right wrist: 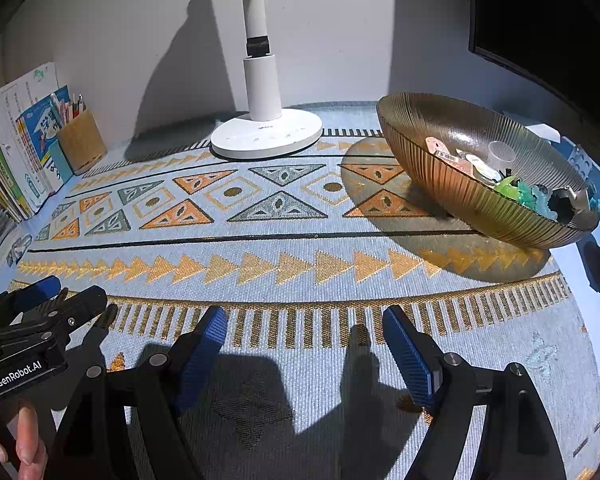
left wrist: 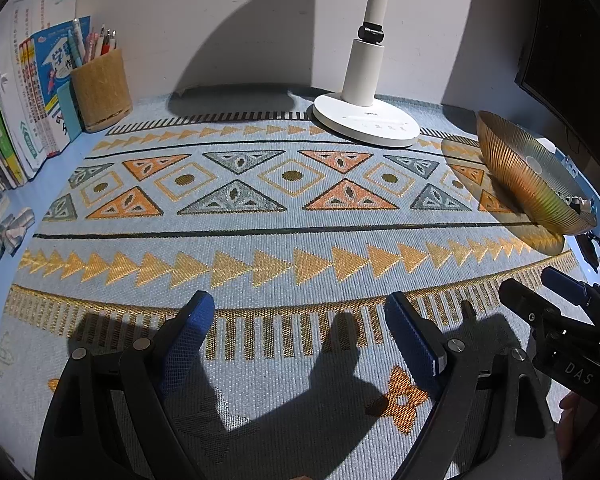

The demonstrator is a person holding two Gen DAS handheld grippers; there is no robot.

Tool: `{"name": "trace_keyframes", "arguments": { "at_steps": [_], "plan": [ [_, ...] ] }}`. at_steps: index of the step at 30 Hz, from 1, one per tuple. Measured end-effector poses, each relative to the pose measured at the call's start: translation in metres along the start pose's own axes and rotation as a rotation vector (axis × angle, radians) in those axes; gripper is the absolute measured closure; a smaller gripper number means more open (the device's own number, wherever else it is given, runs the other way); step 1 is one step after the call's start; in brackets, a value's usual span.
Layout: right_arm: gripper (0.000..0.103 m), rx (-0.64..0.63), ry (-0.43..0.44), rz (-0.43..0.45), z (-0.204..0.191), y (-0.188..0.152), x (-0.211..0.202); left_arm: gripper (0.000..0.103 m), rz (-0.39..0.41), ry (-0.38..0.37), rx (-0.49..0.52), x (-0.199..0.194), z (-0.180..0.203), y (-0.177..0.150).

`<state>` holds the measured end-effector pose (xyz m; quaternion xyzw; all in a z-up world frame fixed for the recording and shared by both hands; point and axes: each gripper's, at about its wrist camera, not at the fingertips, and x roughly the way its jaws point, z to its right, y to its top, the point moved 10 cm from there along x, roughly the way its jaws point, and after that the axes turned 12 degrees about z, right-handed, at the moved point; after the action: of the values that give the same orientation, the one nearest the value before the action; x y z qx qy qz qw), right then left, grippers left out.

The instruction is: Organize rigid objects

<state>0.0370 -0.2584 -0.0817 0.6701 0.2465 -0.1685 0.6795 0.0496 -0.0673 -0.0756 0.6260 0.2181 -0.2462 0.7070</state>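
Note:
A ribbed amber glass bowl (right wrist: 451, 184) sits at the right of the patterned mat (right wrist: 292, 240), tipped toward me. Inside it lie small rigid items: orange packets (right wrist: 439, 148), a clear plastic cup (right wrist: 501, 154), green and teal plastic pieces (right wrist: 523, 194) and a dark object (right wrist: 565, 202). The same bowl (left wrist: 515, 176) shows edge-on in the left wrist view. My left gripper (left wrist: 300, 316) hovers open over the mat's near edge with nothing between its blue pads. My right gripper (right wrist: 303, 326) is open too, with nothing in it, left of and nearer than the bowl. The two grippers stand side by side.
A white lamp base (right wrist: 266, 136) stands at the back centre. Books (left wrist: 24, 96) and a tan pen holder (left wrist: 102, 90) fill the back left corner. A dark monitor (left wrist: 571, 60) hangs at the right. A crumpled wrapper (left wrist: 14, 230) lies at the far left. A person's fingers (right wrist: 26, 438) hold the left gripper's body.

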Motion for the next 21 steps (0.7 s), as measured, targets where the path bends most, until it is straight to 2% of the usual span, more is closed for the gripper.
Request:
{"name": "trace_keyframes", "arguments": {
  "at_steps": [21],
  "plan": [
    [0.024, 0.000, 0.001, 0.000, -0.0001, -0.0001, -0.0003, 0.017, -0.003, -0.007, 0.003, 0.0009, -0.0009, 0.0002]
  ]
}}
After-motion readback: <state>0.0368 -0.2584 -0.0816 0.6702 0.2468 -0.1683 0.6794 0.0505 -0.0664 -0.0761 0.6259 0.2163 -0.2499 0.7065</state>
